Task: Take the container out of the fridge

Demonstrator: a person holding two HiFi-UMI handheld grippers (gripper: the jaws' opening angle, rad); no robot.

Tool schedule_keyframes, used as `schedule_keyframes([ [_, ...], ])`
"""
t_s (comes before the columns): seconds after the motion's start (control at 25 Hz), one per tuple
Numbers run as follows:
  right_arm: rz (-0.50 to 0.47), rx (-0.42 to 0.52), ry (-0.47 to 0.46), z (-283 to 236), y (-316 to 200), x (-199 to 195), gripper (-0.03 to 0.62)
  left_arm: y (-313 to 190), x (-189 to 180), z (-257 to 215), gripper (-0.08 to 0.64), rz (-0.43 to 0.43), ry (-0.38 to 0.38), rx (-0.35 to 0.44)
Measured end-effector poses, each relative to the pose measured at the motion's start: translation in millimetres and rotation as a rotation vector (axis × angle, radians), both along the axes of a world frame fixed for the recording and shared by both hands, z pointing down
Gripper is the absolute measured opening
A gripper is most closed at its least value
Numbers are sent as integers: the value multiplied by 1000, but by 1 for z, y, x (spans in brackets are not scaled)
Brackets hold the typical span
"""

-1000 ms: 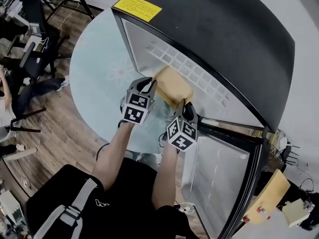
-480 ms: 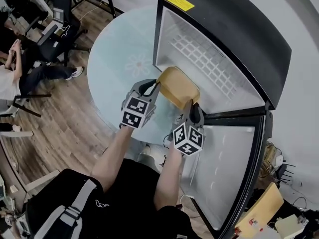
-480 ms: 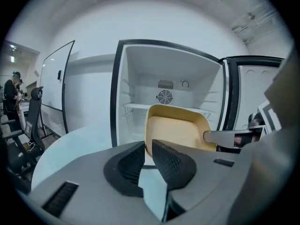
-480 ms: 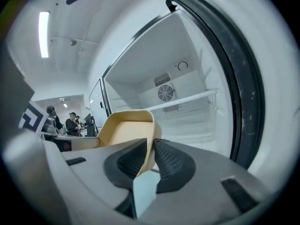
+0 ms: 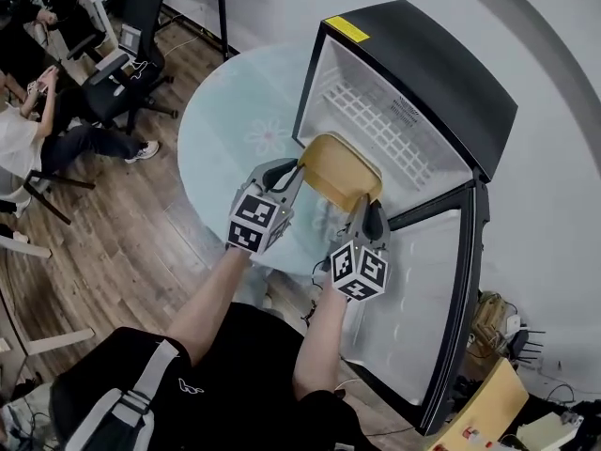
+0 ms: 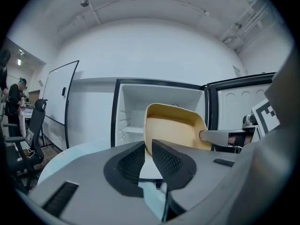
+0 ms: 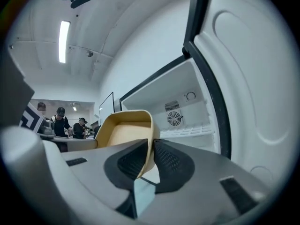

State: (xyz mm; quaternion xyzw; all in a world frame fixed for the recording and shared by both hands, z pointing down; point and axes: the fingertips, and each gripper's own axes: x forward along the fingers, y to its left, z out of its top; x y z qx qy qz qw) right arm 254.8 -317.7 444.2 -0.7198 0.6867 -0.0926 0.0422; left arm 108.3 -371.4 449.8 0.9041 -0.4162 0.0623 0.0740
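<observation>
The tan, empty container hangs tilted at the mouth of the open black fridge, held between both grippers. My left gripper is shut on the container's left rim; in the left gripper view its pads clamp the wall of the container. My right gripper is at the right rim and its jaws are closing. In the right gripper view that gripper has the container's wall between its pads, which touch it. The wire shelf inside the fridge is bare.
The fridge stands on a round glass table, its door swung open to the right of my right arm. Office chairs and seated people are at far left on the wood floor. Boxes lie at bottom right.
Both grippers have drawn the container back from the fridge's inside to its mouth. The head view has pulled away and shows more of the table and room.
</observation>
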Motion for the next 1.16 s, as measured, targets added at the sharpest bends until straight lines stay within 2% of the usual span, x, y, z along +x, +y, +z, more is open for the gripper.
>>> schedule_keyframes([
  [0.2, 24, 27, 47, -21, 20, 18, 38, 19, 19, -20, 49, 26, -9, 46],
  [0.36, 54, 55, 40, -32, 23, 33, 34, 22, 33, -28, 49, 52, -32, 71],
  [0.84, 40, 68, 12, -33, 30, 44, 34, 31, 43, -28, 49, 45, -106, 95],
  [1.16, 27, 79, 4, -35, 32, 41, 34, 34, 40, -30, 49, 35, -112, 97],
])
